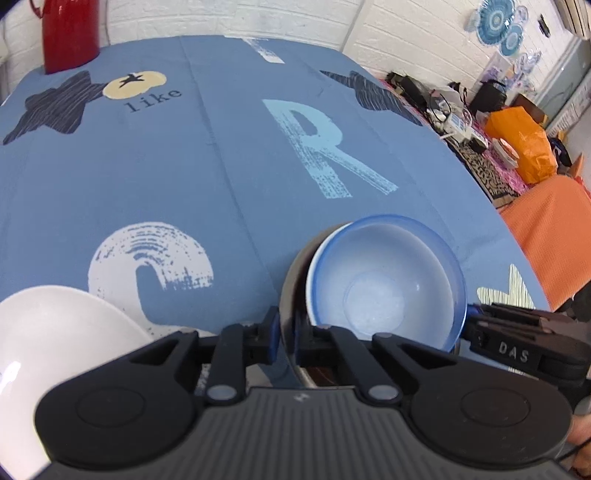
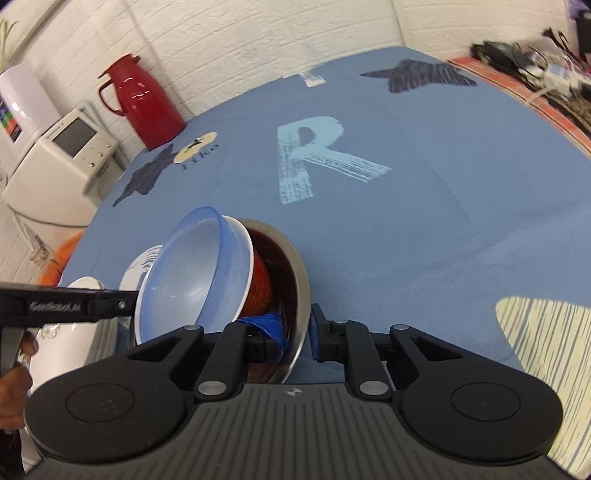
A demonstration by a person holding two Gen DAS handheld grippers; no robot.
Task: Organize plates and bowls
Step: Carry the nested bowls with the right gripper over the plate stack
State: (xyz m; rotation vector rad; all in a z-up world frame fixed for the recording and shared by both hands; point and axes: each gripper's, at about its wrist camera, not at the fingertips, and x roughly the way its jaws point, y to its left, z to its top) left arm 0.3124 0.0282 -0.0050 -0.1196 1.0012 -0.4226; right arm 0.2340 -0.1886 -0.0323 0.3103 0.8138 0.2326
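Note:
A steel bowl (image 1: 291,273) (image 2: 301,280) holds a red bowl with a white rim (image 2: 260,280) and, on top, a translucent blue bowl (image 1: 384,280) (image 2: 192,266). The nested stack looks tilted in the right wrist view. My left gripper (image 1: 288,334) (image 2: 135,299) is shut on the steel bowl's near-left rim. On the opposite rim my right gripper (image 2: 297,338) (image 1: 474,323) is shut too. A white plate (image 1: 55,350) (image 2: 81,332) lies left of the stack, close to the left gripper.
The table wears a blue printed cloth (image 1: 221,166) (image 2: 424,221). A red thermos jug (image 1: 68,33) (image 2: 147,107) stands at its far left. A white appliance (image 2: 66,155) sits past the left edge. An orange cloth (image 1: 546,236) and clutter (image 1: 461,110) lie to the right.

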